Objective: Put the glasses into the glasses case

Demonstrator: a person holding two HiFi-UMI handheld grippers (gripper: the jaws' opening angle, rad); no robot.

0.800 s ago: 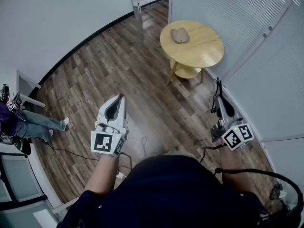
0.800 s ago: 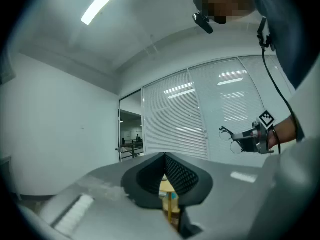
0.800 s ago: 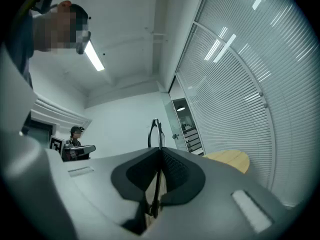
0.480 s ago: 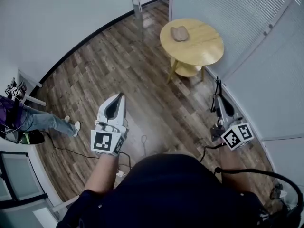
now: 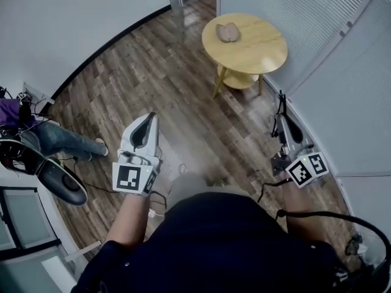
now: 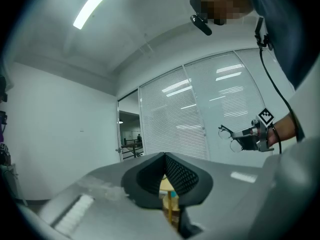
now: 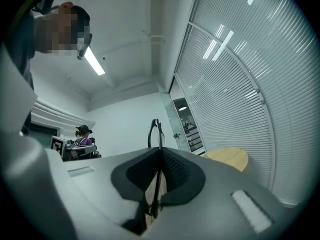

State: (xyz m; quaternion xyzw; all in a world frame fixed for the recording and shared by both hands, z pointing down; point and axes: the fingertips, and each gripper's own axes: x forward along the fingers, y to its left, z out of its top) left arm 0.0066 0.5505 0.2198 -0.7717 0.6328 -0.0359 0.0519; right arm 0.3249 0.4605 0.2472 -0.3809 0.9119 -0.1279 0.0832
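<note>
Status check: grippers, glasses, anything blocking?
Left gripper shut, empty. Right gripper shut on black thin-framed glasses. Tan glasses case sits on round wooden table ahead, apart from both. No obstacle seen between.

At lower centre, the left gripper [image 6: 164,158] shows its jaws closed together with nothing between them. At middle right, before white blinds [image 6: 175,114], the right gripper [image 6: 243,136] holds glasses [image 6: 230,134].

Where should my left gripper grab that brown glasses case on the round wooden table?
Probably take the brown glasses case by one half's outer rim, from above: it seems to lie open and flat on the round wooden table, so only rims stand proud.
</note>
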